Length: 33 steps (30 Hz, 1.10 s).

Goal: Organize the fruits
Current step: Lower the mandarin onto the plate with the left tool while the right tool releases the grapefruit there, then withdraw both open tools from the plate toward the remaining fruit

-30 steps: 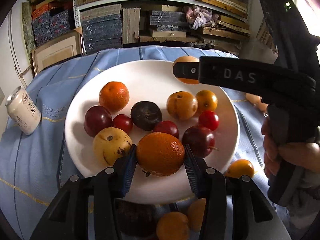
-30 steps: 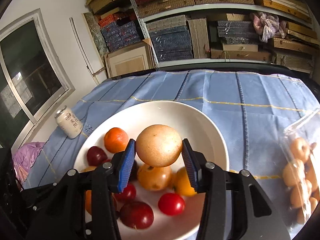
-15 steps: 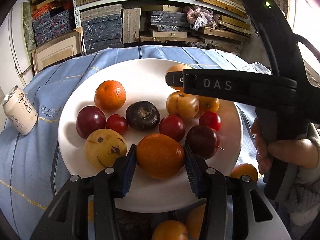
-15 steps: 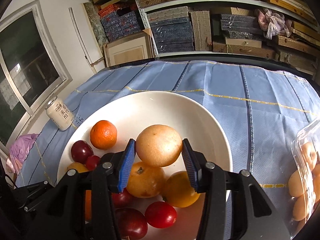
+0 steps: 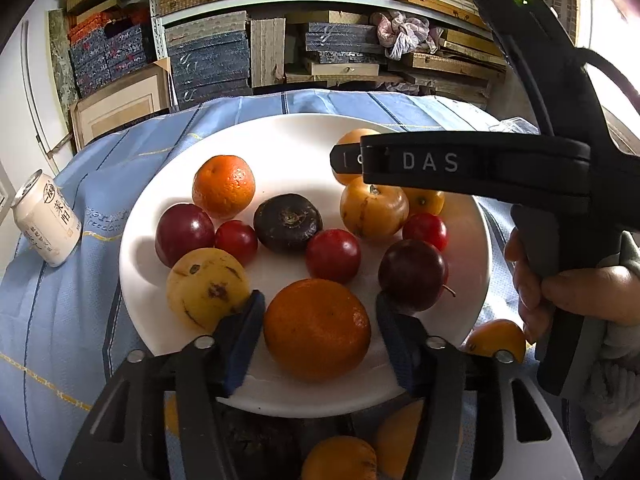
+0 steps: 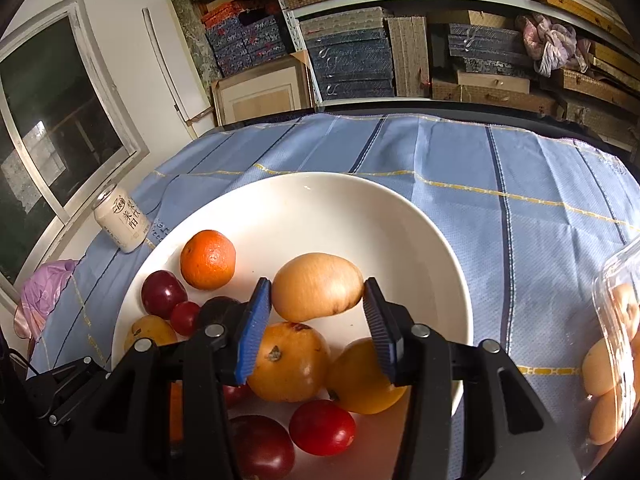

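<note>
A white plate (image 5: 288,140) on a blue cloth holds several fruits: oranges, red and dark plums, yellow fruits. My left gripper (image 5: 318,326) is open, its jaws standing clear on both sides of a large orange (image 5: 317,328) that rests on the plate's near side. My right gripper (image 6: 318,316) is open around a tan oval fruit (image 6: 316,286), which lies tilted on the plate (image 6: 360,216) just above two orange-yellow fruits (image 6: 288,360). The right gripper's body (image 5: 472,164) crosses the left wrist view over the plate's right side.
A white drink can (image 5: 46,220) stands left of the plate, and shows in the right wrist view (image 6: 120,222). A clear plastic box of pale fruits (image 6: 616,344) sits at the right. Loose orange fruits (image 5: 496,340) lie off the plate's near edge. Shelves of boxes stand behind the table.
Both grippers have opened. The large orange now rests on the plate between the left jaws. The tan fruit has come free of the right jaws and tipped onto the plate.
</note>
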{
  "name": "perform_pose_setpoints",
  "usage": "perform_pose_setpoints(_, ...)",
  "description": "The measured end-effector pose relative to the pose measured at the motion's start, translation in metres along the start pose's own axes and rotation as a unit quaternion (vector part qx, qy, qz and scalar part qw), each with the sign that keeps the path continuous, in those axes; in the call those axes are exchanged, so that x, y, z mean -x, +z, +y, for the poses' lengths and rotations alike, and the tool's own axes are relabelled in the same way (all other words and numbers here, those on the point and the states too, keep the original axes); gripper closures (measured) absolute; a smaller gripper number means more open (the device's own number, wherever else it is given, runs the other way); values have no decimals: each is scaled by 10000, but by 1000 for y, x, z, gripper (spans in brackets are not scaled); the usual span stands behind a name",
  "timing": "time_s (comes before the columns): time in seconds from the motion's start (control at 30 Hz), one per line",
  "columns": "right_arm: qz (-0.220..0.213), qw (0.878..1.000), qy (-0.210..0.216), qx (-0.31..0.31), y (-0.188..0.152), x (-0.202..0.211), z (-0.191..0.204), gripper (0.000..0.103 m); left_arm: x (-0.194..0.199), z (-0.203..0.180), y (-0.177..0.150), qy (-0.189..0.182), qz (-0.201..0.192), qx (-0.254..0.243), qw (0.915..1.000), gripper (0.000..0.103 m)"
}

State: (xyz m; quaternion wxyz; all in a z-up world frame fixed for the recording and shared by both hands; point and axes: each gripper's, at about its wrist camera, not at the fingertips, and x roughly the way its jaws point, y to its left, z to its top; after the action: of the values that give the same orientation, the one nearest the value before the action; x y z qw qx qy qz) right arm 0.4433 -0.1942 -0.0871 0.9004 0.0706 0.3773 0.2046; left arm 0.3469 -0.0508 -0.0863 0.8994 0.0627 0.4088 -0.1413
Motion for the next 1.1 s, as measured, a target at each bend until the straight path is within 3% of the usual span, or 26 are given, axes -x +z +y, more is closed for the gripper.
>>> perform_pose_setpoints(0.2, -28, 10000, 8, 2, 1, 2, 0, 55, 3, -1, 0, 52, -51, -38, 10000, 35)
perform_pose_setpoints(0.47, -91, 10000, 25, -6, 2, 7, 0, 43, 4, -1, 2, 61, -98, -38, 9999, 30)
perform_pose_setpoints(0.53, -105, 9999, 23, -7, 2, 8, 0, 39, 5, 0, 2, 24, -115, -5, 9999, 26)
perform_pose_setpoints(0.6, -115, 9999, 41, -28, 3, 10, 0, 36, 8, -1, 2, -30, -170, 1, 9999, 16)
perform_pose_setpoints(0.77, -213, 9997, 105, -109, 6, 19, 2, 27, 27, 1, 7, -280, -514, 37, 9983, 8)
perform_pose_setpoints(0.93, -494, 9985, 182, -111, 12, 40, 7, 23, 45, 15, 16, -45, -864, 175, 9961, 6)
perform_pose_setpoints(1.1, -800, 9957, 427, -174, 16, 61, 12, 17, 56, 31, 23, 612, -1164, 333, 9908, 6)
